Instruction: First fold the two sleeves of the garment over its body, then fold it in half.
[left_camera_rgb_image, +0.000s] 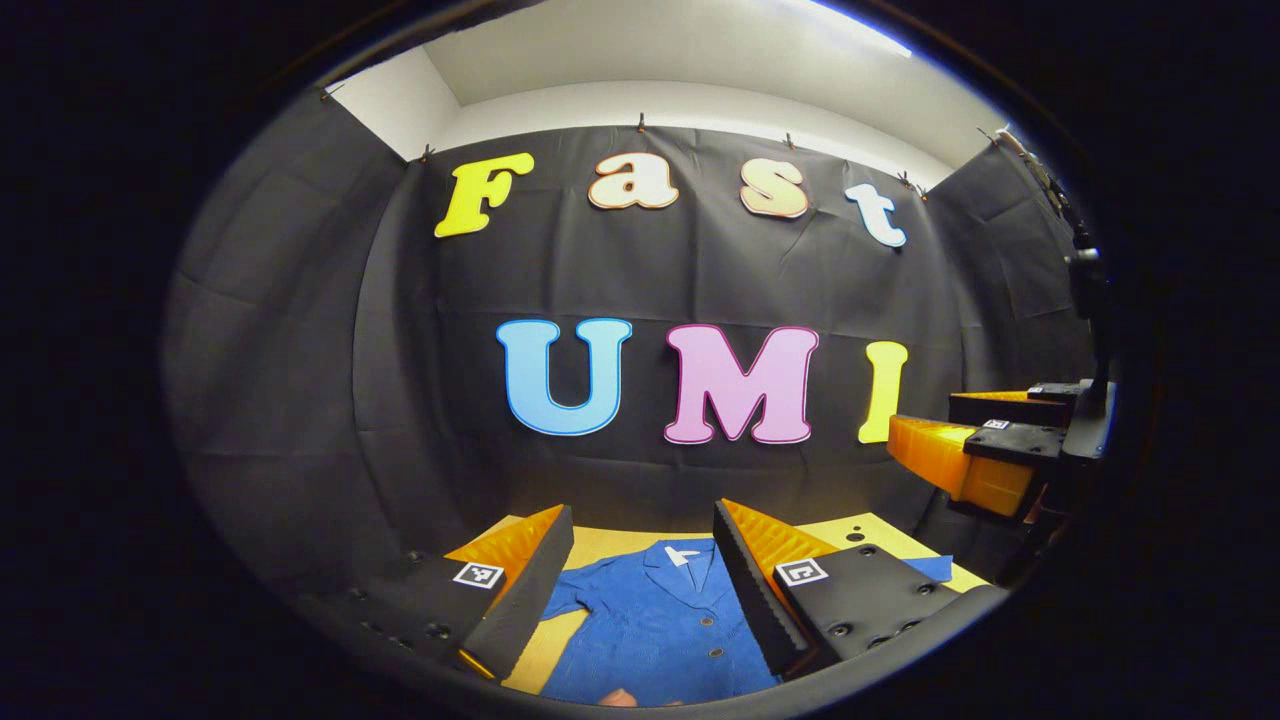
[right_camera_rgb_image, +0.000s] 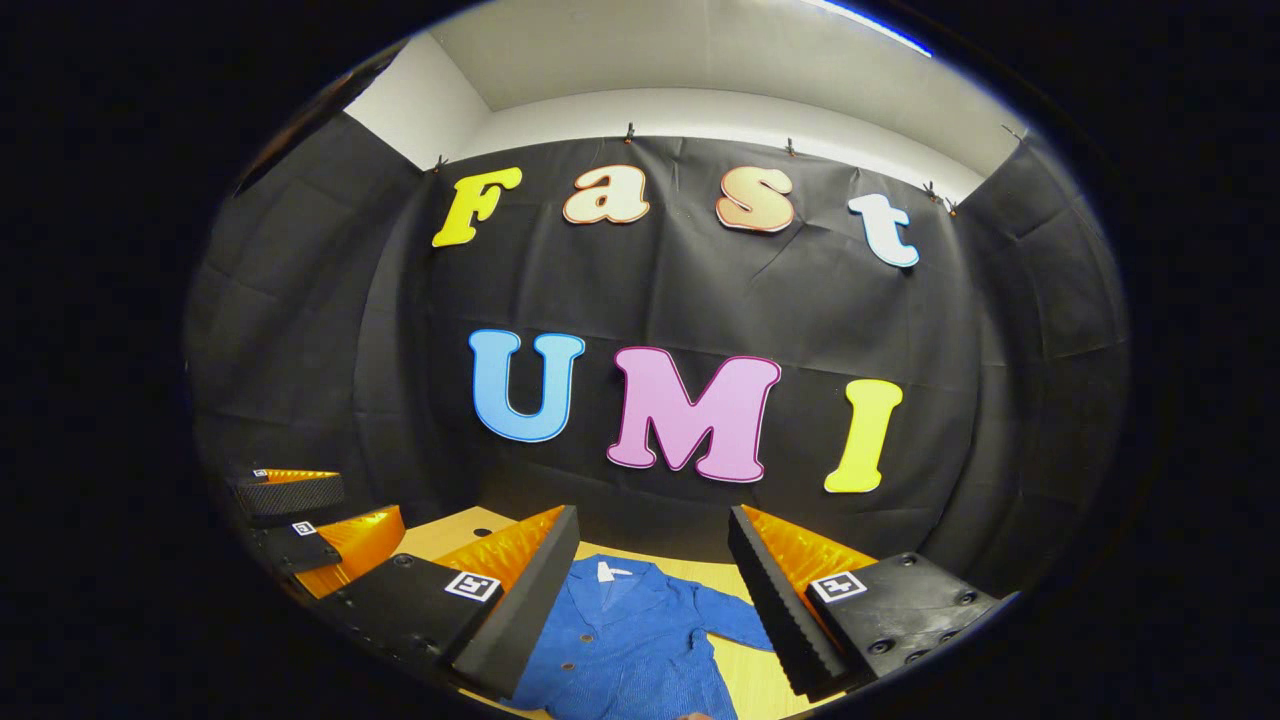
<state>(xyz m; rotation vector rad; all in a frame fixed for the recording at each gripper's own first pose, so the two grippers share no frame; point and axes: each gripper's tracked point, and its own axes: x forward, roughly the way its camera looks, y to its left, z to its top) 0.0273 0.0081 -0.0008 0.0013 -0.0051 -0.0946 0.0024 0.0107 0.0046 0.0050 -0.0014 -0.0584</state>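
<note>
1. Left gripper view looks forward over a light wooden table (left_camera_rgb_image: 610, 545) toward the black cloth wall (left_camera_rgb_image: 650, 270) of the booth.
2. At the bottom of this view the left gripper (left_camera_rgb_image: 640, 580) is held above the table with its jaws spread wide and nothing between them.
3. A blue garment (left_camera_rgb_image: 650, 620) lies flat on the table below and between the fingers, front side up, with its collar (left_camera_rgb_image: 685, 555) toward the wall and a row of buttons running down its middle.
4. One sleeve (left_camera_rgb_image: 565, 603) lies out toward the left of that view; a blue corner of the other sleeve (left_camera_rgb_image: 935, 568) shows past the gripper's right finger.
5. Farther off at the right edge, the right gripper (left_camera_rgb_image: 985, 440) hangs in the air, well above the table, its fingers apart.
6. Right gripper view shows the right gripper (right_camera_rgb_image: 655, 600) at the bottom, jaws likewise spread and empty, above the same garment (right_camera_rgb_image: 625, 650).
7. Here the collar (right_camera_rgb_image: 610, 575) again points to the wall, and a sleeve (right_camera_rgb_image: 735, 625) reaches out toward the right finger.
8. At the left edge of this view the left gripper (right_camera_rgb_image: 320, 520) shows, raised beside the table (right_camera_rgb_image: 450, 530), its fingers parted.
</note>
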